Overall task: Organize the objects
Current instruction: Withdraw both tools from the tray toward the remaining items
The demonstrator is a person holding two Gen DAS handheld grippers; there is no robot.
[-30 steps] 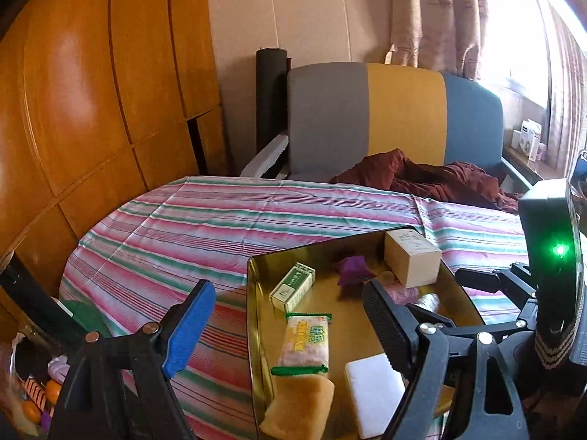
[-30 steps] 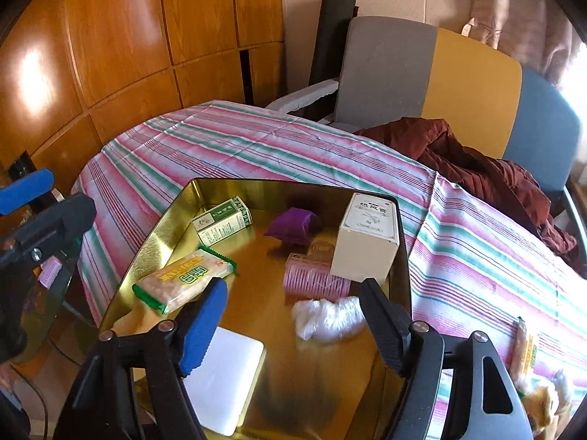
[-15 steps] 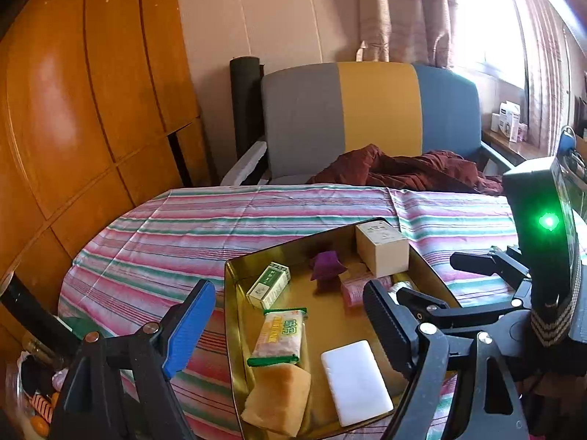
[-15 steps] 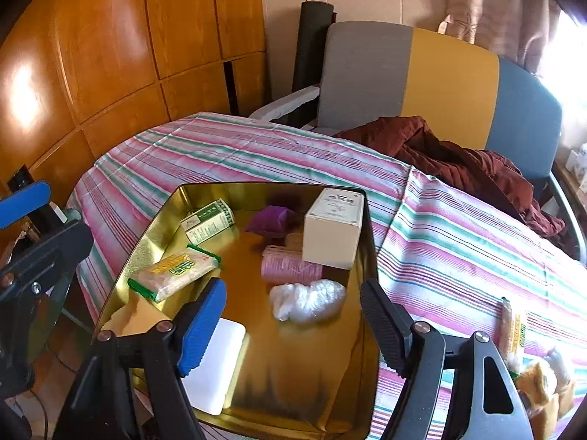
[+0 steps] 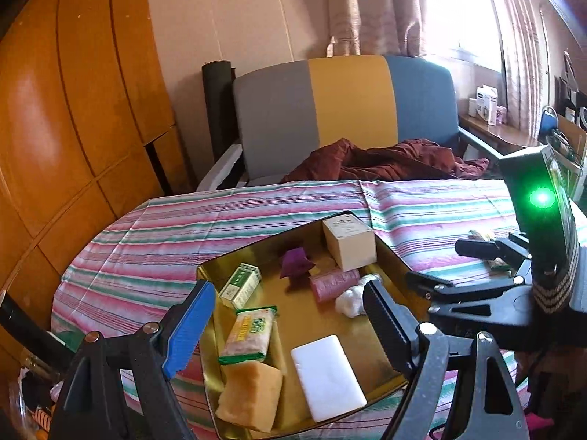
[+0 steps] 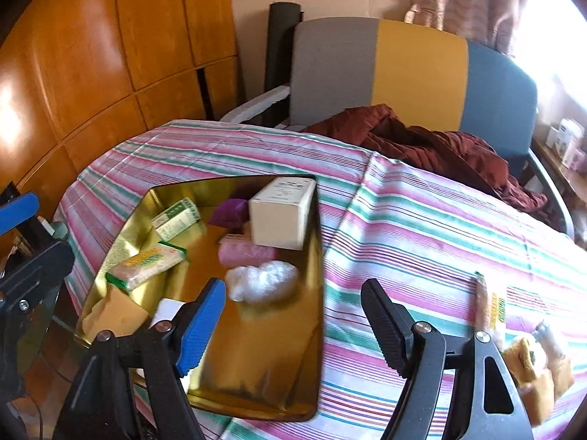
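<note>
Right wrist view shows the right gripper with jaws apart and empty above the shiny gold metal tray, so the person seems between placements, and the next move is probably to reach for the loose snack packets on the striped tablecloth.

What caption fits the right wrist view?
Open right hand-held gripper above gold tray of sundries on striped tablecloth.

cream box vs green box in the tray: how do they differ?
The cream box is bulkier and plain, with small print only on its top face; the green box is slim, with green-and-white print all over. The cream box sits by the gold tray's far right corner, the green box near its far left edge. Both are closed cartons inside the tray.
</note>
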